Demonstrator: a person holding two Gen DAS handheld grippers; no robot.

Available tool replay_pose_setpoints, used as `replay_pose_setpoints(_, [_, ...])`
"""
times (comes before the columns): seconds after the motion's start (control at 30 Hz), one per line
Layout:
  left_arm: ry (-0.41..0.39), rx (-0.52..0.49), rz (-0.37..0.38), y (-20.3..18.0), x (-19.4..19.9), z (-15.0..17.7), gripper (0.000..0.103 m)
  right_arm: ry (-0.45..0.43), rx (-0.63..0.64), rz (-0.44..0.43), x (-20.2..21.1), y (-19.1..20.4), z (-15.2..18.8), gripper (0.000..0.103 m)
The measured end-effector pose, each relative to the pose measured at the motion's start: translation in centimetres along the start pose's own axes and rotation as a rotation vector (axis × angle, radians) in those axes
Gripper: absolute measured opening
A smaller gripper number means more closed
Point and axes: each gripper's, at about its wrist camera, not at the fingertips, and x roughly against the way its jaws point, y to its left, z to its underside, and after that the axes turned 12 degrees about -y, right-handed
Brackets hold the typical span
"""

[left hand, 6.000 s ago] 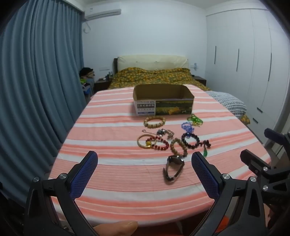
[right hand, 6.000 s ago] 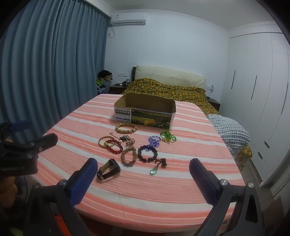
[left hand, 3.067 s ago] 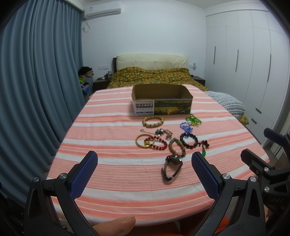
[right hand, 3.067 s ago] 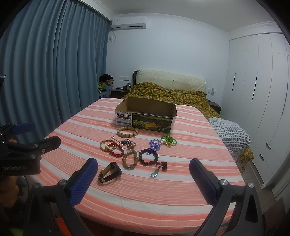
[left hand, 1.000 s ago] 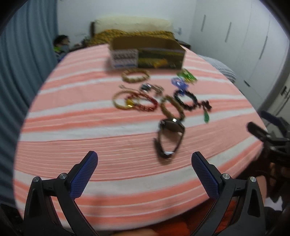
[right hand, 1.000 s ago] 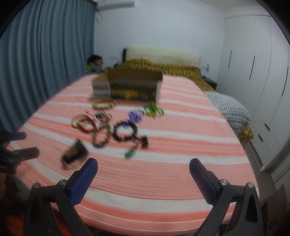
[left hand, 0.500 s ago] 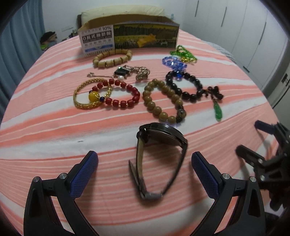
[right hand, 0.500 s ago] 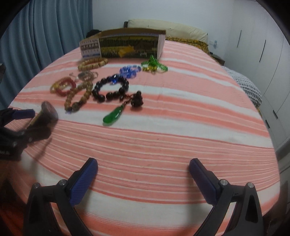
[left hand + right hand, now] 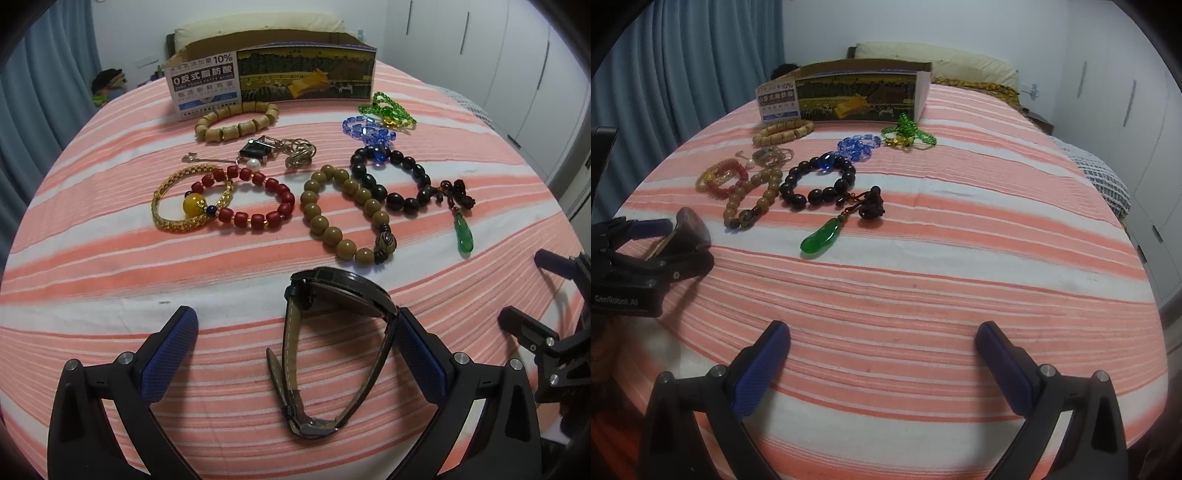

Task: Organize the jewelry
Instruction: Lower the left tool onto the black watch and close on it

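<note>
Dark metal and worn tan leather make up the watch (image 9: 332,354), which lies on its side at the lower middle of the left wrist view, round case toward the bracelets, strap loop running back toward the camera, so its long axis runs up and down the frame. The left tool (image 9: 295,354) is spread wide around it; its right finger (image 9: 421,354), faced with a dimpled blue pad, sits just beside the case rim, though contact cannot be made out, while the left finger stands well apart.

The tabletop (image 9: 92,280) wears a ribbed cloth in salmon and white stripes. Above the watch lie a round olive-brown bead bracelet (image 9: 343,214), a glossy black bead bracelet (image 9: 391,181) with a knotted cord and a smooth green pendant (image 9: 464,236), a red barrel-bead bracelet (image 9: 258,199) overlapping a woven gold bangle (image 9: 188,201), a pale wooden bracelet (image 9: 236,123), a tangle of silver chain (image 9: 280,151), faceted blue beads (image 9: 367,129) and green beads (image 9: 388,109). A printed cardboard box (image 9: 273,83), open-topped, stands at upper centre.

The right wrist view shows the right tool (image 9: 882,354) spread over bare cloth at lower centre, holding nothing, with the watch half hidden behind the left tool at the left edge. Only this view shows the box's white end wall; only the left wrist view shows the watch's strap and buckle.
</note>
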Motion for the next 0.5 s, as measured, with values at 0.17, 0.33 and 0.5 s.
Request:
replay_pose_setpoints(0.17, [0.002, -0.004, 0.002, 0.0, -0.1, -0.2, 0.103, 0.027, 0.040, -0.044, -1.2, -0.2, -1.2, 0.103])
replay_pose_setpoints(0.33, [-0.013, 0.004, -0.008, 0.1, 0.2, 0.1, 0.102, 0.026, 0.091, -0.113, -2.9, 0.2, -2.7, 0.103])
replay_pose_setpoints(0.5, [-0.038, 0.000, -0.002, 0.2, 0.7, 0.2, 0.092, 0.040, 0.147, -0.170, -5.2, 0.9, -4.7, 0.103])
